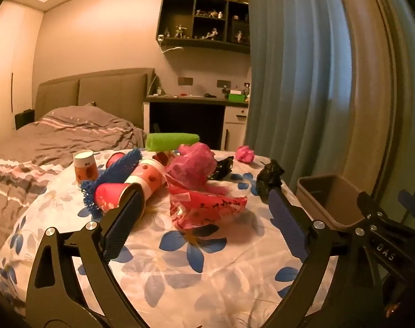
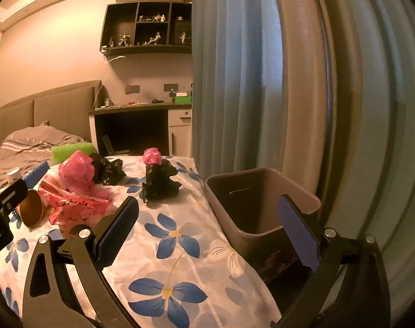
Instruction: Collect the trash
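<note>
- Bedroom setting: a bed with a flowered quilt (image 2: 174, 246) carries the trash; a brown bin (image 2: 262, 199) stands against the quilt's right edge, in front of the blue curtain (image 2: 234, 82).
- Left gripper (image 1: 204, 218): jaws spread wide, nothing between them, aimed at the red printed bag (image 1: 207, 207) in the main pile.
- Right gripper (image 2: 207, 229): jaws spread wide, empty, straddling the quilt edge and the bin's near wall.
- Trash locations: paper cups (image 1: 150, 177), a blue spiky roller (image 1: 117, 172) and a pink bag (image 1: 193, 169) cluster at left; a crumpled black bag (image 2: 159, 183) lies apart, nearest the bin; a small pink wad (image 2: 151, 155) lies just behind it.
- Recommended procedure: take the black bag first with the right gripper, as it is likely the shortest carry.
- Close on the bunched centre, not a loose flap; thin film probably slips.
- Lift clear of the quilt before moving over the bin, to avoid snagging fabric.
</note>
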